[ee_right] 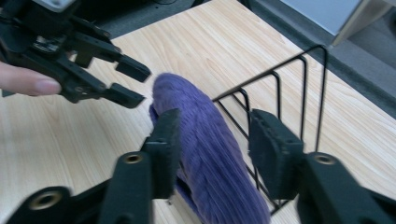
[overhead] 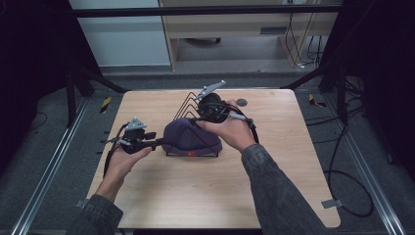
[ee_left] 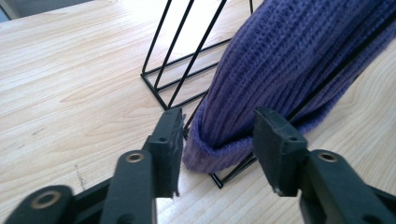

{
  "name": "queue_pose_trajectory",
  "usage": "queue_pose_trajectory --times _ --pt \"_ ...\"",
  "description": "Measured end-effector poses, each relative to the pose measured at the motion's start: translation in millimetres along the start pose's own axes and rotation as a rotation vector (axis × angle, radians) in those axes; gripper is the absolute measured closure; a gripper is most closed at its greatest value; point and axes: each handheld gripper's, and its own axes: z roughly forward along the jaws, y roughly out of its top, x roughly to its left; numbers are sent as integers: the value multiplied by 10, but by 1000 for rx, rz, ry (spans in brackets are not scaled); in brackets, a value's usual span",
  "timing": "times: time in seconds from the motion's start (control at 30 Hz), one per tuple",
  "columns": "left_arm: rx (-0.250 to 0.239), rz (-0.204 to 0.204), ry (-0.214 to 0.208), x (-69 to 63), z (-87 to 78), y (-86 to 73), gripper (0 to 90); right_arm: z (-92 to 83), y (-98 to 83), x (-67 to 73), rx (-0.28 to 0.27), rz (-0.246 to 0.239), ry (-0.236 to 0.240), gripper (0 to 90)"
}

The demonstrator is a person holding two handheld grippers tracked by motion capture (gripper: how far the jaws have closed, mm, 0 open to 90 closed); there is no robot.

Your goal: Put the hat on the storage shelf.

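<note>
Straddling the ribbed purple knit beanie (ee_left: 285,60), our left gripper (ee_left: 217,140) and right gripper (ee_right: 212,140) stand released, pads not pressing. We see the soft hat draped over the thin black wire rack (overhead: 188,104) on the pale wooden table (overhead: 195,196).

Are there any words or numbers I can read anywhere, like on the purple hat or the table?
None can be read. The purple knitted hat has a small red tag at its edge in the high view, too small to make out. The black wire rack and the wooden table carry no writing.
</note>
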Motion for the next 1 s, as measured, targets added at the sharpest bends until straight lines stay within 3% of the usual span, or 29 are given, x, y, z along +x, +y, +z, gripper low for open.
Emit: queue_pose_trajectory --times 0.13,0.33,0.43,0.57,0.67,0.83,1.0 --pt "30 36 30 -38 -101 1 368 -93 -81 -25 6 0 -44 379" --pt "47 30 52 -23 -281 -66 160 -341 -306 -127 -11 14 -124 231" --pt "58 30 53 -12 -332 -119 115 -448 -419 -193 -20 33 -152 191" --pt "77 30 69 24 -394 -228 84 -594 -605 -287 -28 68 -186 171" --pt "63 19 63 48 -430 -294 62 -690 -726 -335 -38 87 -201 162" --pt "59 10 87 88 -465 -420 60 -839 -944 -409 -54 128 -226 127" --pt "59 1 122 143 -478 -586 58 -852 -1329 -472 -47 184 -242 95"
